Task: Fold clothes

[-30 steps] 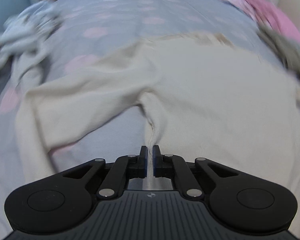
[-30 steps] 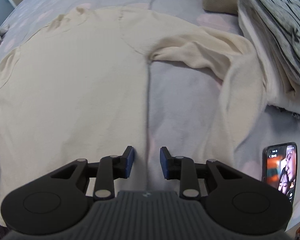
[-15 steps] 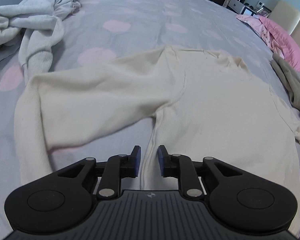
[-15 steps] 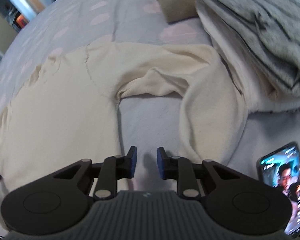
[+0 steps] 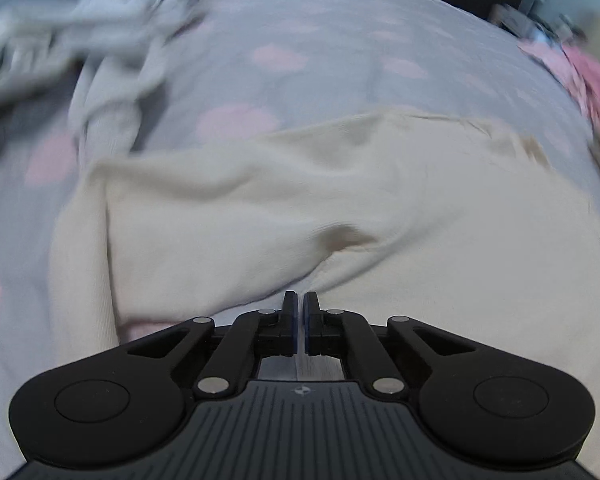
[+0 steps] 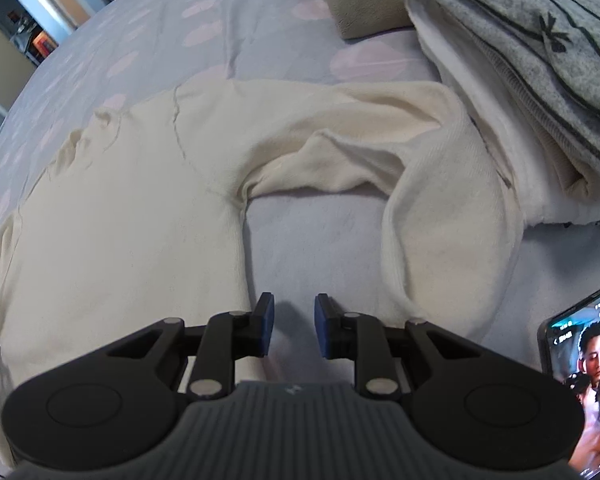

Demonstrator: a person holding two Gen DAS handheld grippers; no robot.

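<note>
A cream long-sleeved sweater [image 5: 380,200] lies spread flat on a grey bed sheet with pink spots [image 5: 320,32]. My left gripper [image 5: 300,312] is shut on the sweater's side edge just below the armpit, and the cloth puckers above the fingertips. This view is blurred by motion. In the right wrist view the sweater's body [image 6: 120,220] fills the left, and its other sleeve [image 6: 440,220] bends down to the right. My right gripper [image 6: 294,312] is open low over the sheet. Its left pad [image 6: 266,320] is at the sweater's side edge, and only sheet shows between the pads.
A phone [image 6: 580,368] with a lit screen lies at the right of my right gripper. A grey striped garment [image 6: 540,40] on white cloth is piled at the upper right. A crumpled white garment [image 5: 100,28] lies far left, and pink cloth [image 5: 592,80] far right.
My left gripper let go of the sweater's edge, opened, then shut on it again nearer the armpit. My right gripper's jaws narrowed slightly and it shifted along the sweater's side, bringing the phone closer.
</note>
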